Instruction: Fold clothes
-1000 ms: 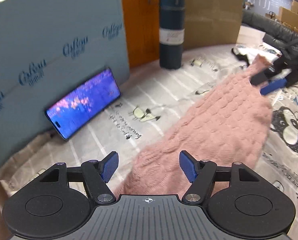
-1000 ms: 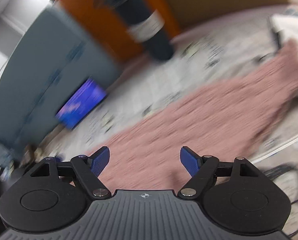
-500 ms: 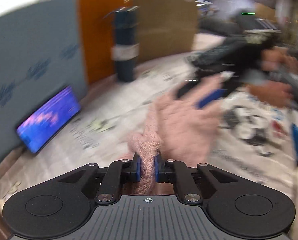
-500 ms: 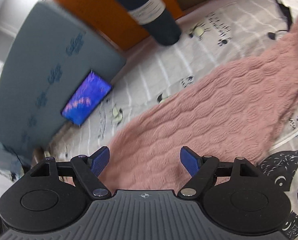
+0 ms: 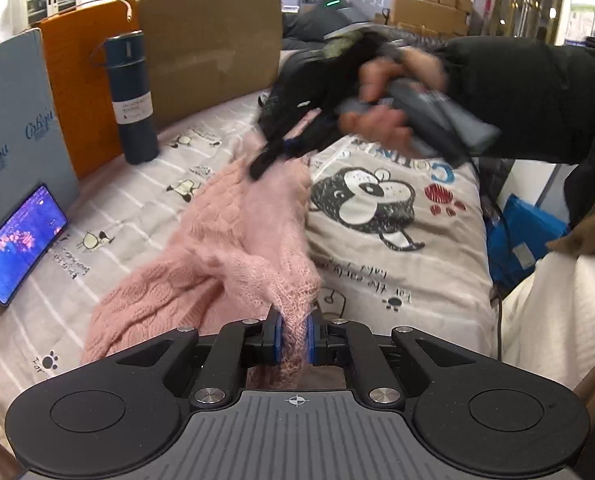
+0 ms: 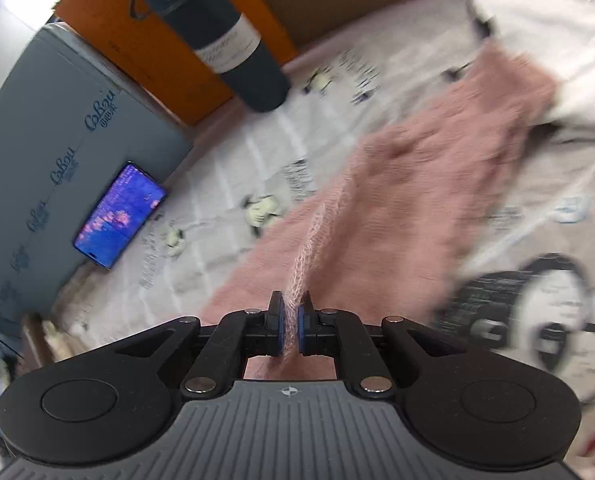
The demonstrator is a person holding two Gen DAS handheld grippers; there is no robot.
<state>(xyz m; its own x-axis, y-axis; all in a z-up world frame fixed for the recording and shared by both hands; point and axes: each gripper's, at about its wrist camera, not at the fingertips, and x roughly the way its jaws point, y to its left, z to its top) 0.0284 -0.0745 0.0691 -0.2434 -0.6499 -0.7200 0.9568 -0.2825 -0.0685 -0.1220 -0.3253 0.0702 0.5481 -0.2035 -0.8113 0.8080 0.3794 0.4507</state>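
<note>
Two grippers pinch the pink sweater (image 5: 237, 240), which lies bunched across the middle of the bed sheet (image 5: 397, 272). The left gripper (image 5: 293, 338), at bottom centre, is clenched on a thick fold. The right gripper (image 6: 291, 328) grips a thin edge. A blue bottle (image 5: 131, 96) stands upper left, a phone (image 5: 17, 248) at far left.

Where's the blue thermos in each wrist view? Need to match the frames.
Left wrist: blue thermos stands upright at upper left, in front of the orange board, past the pink sweater.
Right wrist: thermos at top centre-left, leaning in the picture, blurred.
Shared landmark: the lit phone propped against the grey-blue box.
</note>
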